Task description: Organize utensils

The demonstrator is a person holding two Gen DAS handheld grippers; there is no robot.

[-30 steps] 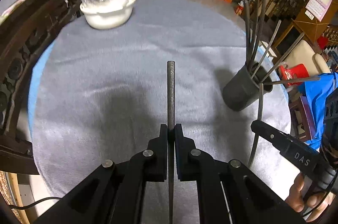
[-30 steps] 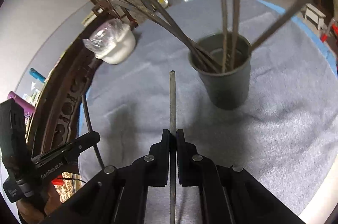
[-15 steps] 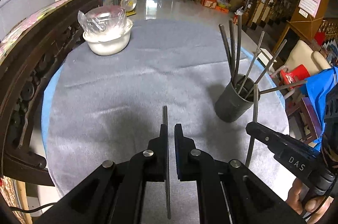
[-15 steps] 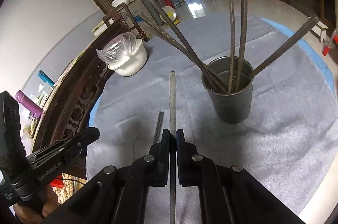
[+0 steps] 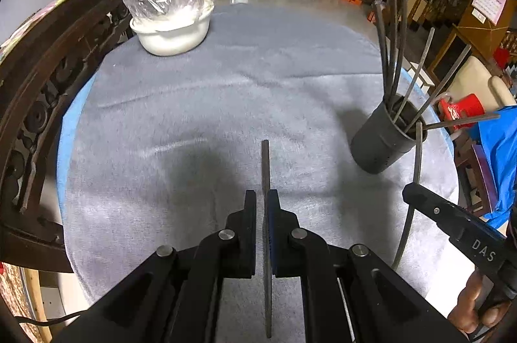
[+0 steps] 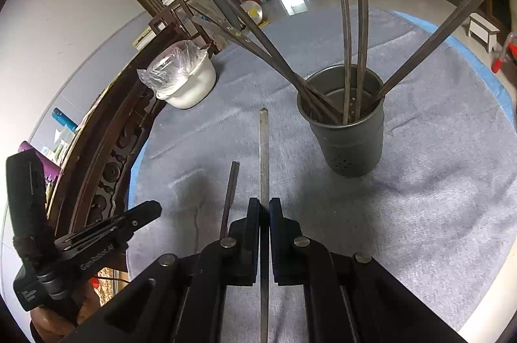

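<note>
A dark grey holder cup point(image 5: 378, 145) point(image 6: 352, 142) with several long metal sticks stands on the grey cloth. My right gripper point(image 6: 264, 204) point(image 5: 408, 191) is shut on one stick point(image 6: 263, 149) point(image 5: 416, 155), near the left of the cup and short of it. My left gripper point(image 5: 261, 197) point(image 6: 156, 209) has its jaws almost together and nothing clamped in them. Another stick point(image 5: 265, 162) point(image 6: 231, 194) lies on the cloth under it and shows through the narrow slit. In the right wrist view this stick lies clear of the left gripper's tip.
A white bowl covered with plastic film point(image 5: 171, 36) point(image 6: 190, 91) sits at the far left of the round table point(image 5: 226, 78). A carved dark wooden rail point(image 5: 38, 84) borders the left edge. A hand point(image 5: 468, 314) holds the right gripper at the lower right.
The stick that the left gripper held a second ago has left its jaws and now lies on the cloth. The left hand rose and came back down. The right gripper kept its stick.
</note>
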